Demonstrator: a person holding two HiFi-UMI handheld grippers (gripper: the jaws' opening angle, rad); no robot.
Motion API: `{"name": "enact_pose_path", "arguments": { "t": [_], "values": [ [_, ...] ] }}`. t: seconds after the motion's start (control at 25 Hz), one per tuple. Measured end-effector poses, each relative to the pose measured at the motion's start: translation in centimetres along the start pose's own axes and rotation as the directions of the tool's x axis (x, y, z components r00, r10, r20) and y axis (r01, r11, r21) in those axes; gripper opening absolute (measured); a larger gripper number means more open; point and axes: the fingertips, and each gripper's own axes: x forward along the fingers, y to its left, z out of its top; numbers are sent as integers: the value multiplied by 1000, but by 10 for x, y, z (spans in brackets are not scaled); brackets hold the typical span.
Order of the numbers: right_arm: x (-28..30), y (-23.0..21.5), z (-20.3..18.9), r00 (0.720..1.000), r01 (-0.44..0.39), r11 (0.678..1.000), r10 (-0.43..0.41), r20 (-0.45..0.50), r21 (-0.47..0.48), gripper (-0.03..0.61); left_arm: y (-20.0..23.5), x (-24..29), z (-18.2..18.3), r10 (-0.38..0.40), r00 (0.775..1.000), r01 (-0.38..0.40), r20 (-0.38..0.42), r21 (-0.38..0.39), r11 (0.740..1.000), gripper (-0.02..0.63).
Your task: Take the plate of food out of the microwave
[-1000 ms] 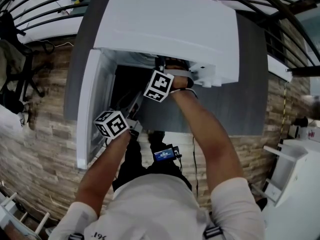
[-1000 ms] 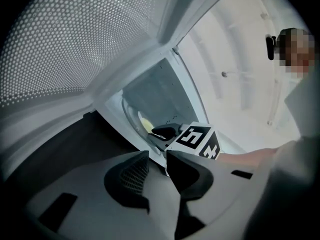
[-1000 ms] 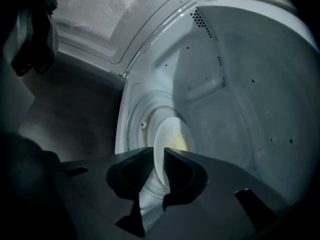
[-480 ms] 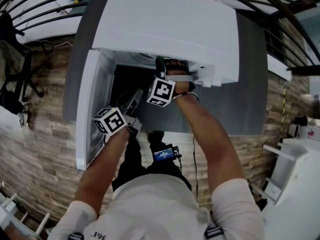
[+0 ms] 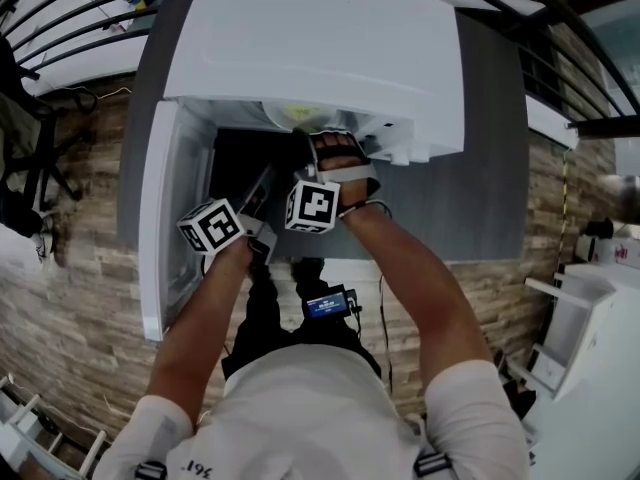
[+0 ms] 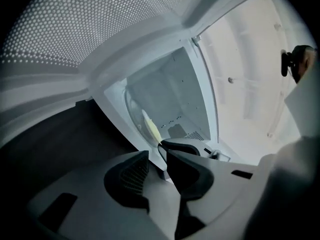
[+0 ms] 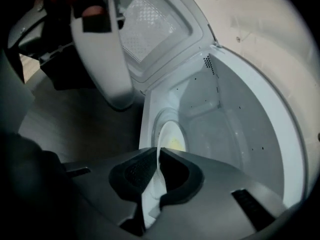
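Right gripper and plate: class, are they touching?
Touching. In the right gripper view, the jaws of the right gripper, which have just been closing, pinch the rim of the plate from both sides.

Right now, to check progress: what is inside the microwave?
A white plate with yellow food; the right gripper's jaws have just closed on its near rim. They cover the plate's near part; what the food is cannot be told.

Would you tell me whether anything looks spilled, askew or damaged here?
Nothing stands out. The plate of food sits at the mouth of the microwave, its rim clamped by the right gripper, whose jaws have just closed; no spill shows.
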Motion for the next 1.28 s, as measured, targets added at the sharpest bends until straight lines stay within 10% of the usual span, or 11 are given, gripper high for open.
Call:
{"name": "enact_pose_path", "arguments": {
  "t": [1.04,1.28],
  "values": [
    [-29,25,-4,995,7,1000,-8,98,7,23,11,54,7,8,998,-14,-60,-100,995,94],
    [-35,23,-3,990,-38,991,20,137,130,67,10,53,6,12,998,-18,-64,-86,996,93]
  ]
}}
